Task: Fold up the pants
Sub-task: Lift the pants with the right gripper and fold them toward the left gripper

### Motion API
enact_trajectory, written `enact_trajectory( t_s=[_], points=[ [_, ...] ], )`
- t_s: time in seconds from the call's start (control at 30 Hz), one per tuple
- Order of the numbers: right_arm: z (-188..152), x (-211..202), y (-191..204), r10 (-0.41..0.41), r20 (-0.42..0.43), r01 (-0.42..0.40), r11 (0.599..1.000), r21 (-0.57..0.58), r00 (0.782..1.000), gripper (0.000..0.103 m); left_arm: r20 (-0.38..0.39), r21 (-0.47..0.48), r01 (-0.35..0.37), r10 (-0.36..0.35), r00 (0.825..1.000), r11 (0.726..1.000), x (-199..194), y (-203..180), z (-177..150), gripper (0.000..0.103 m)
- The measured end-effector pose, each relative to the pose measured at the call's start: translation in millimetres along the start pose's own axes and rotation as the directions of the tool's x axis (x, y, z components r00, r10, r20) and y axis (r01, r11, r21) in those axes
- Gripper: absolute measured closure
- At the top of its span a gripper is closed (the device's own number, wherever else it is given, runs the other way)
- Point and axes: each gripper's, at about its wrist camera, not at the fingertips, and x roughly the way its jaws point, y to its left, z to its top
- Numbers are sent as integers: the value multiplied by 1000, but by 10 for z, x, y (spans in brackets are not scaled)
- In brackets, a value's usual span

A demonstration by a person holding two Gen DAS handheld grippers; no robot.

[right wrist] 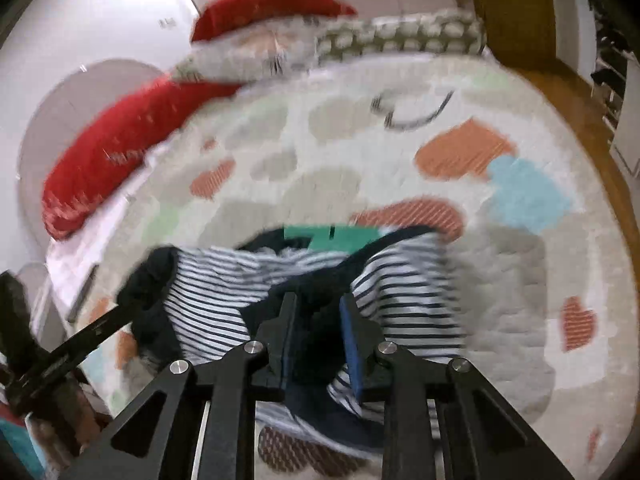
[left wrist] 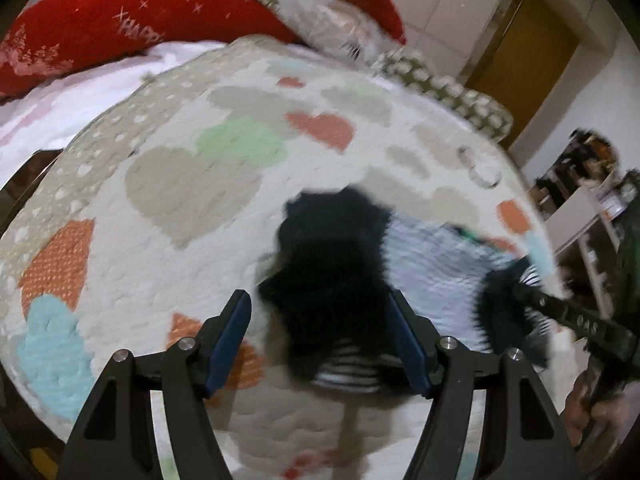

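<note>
In the left wrist view, a red pillow (left wrist: 120, 20) lies at the far left edge of the bed, and beside it sits a grey-and-white patterned cushion (left wrist: 320, 12). The quilt (left wrist: 180, 184) — white, with beige, green, orange and blue heart patches — covers the mattress. Lower down, the left gripper (left wrist: 320, 340) has its blue-padded fingers (left wrist: 230, 340) set wide apart, with a dark bunch of the pants (left wrist: 328, 264) between them; the blur hides whether either pad presses the cloth. To the right, the striped part of the garment spreads over the quilt, and the other tool reaches in from the right edge at a dark cuff. A brown door (left wrist: 524, 64) stands beyond the bed.

In the right wrist view, the left tool's black arm enters from the lower left and meets a dark cuff of the pants (right wrist: 208, 300). The navy-and-white striped cloth lies rumpled near the near edge of the quilt (right wrist: 500, 300), a green patch showing at its far side. The right gripper (right wrist: 320, 340) has its fingers (right wrist: 354, 344) partly closed — navy fabric fills the narrow gap between them, seemingly pinched.
</note>
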Motion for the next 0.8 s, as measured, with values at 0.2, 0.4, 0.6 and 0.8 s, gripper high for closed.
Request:
enact_trajectory(
  t_s=[0.2,0.4,0.6,0.8],
  points=[
    [-7,345,-12,63,-50,-59,996,71,997,77,-25,-68,67,-69,997,995,-13,246,-68,35],
    [38,-187,-51,72,46,-74,996,48,996,78,3,-97,98,-98,995,990,-196,323,-52,35],
    [-221,72,208,-133,-27,129,984,-125,991,74,-8,-95,103,-104,995,990,-243,330,-84,35],
    [-212,-57,72,-33,10,33,999,-8,999,93,22,-132,106,-104,994,985,-340,494,-87,35]
  ],
)
